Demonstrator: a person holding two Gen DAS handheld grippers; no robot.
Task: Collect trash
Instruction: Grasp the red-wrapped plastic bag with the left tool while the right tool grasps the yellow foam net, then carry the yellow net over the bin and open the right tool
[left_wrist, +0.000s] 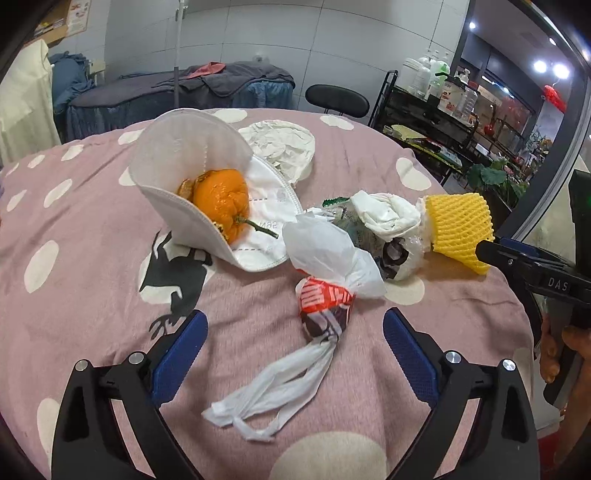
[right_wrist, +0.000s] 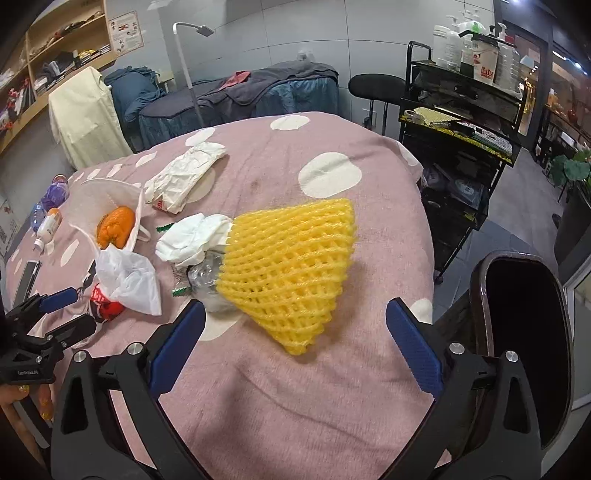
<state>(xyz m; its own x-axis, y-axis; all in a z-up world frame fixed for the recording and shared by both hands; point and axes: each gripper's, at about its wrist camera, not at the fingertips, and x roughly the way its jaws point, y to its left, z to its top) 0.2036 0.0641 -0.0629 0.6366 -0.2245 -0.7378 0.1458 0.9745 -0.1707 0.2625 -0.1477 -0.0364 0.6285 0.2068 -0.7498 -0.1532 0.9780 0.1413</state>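
We held the left gripper (left_wrist: 295, 343) low over the pink dotted cloth (left_wrist: 92, 258), its blue pads spread wide with nothing between them but the tail of a white plastic bag (left_wrist: 325, 251). That bag, wrapped round a red-and-dark wrapper (left_wrist: 325, 306), lay at twelve o'clock just ahead of the pads, its knotted handles trailing back toward six. At ten o'clock sat a white face mask (left_wrist: 192, 162) cupped open, an orange (left_wrist: 221, 201) resting inside it; behind it at twelve lay a crumpled white paper bag (left_wrist: 280, 146).

The right gripper (right_wrist: 295, 339) was also spread apart and empty — the yellow foam fruit net (right_wrist: 291, 269) lay at twelve o'clock between and just beyond its fingertips, not touching either pad. Against the net's eleven o'clock side sat a wad of white tissue (right_wrist: 192, 240) and a crinkled clear wrapper (right_wrist: 207, 280), all touching in one heap.

Open cloth showed at five o'clock of the net, running to the table's right edge, where a dark chair back (right_wrist: 524, 332) stood close at three o'clock. A black trolley (right_wrist: 461, 147) stood past the far right edge at one o'clock. The near strip of cloth under both grippers was bare. At nine o'clock in the right wrist view small bottles (right_wrist: 48, 221) and a phone (right_wrist: 27, 277) lay near the left edge.
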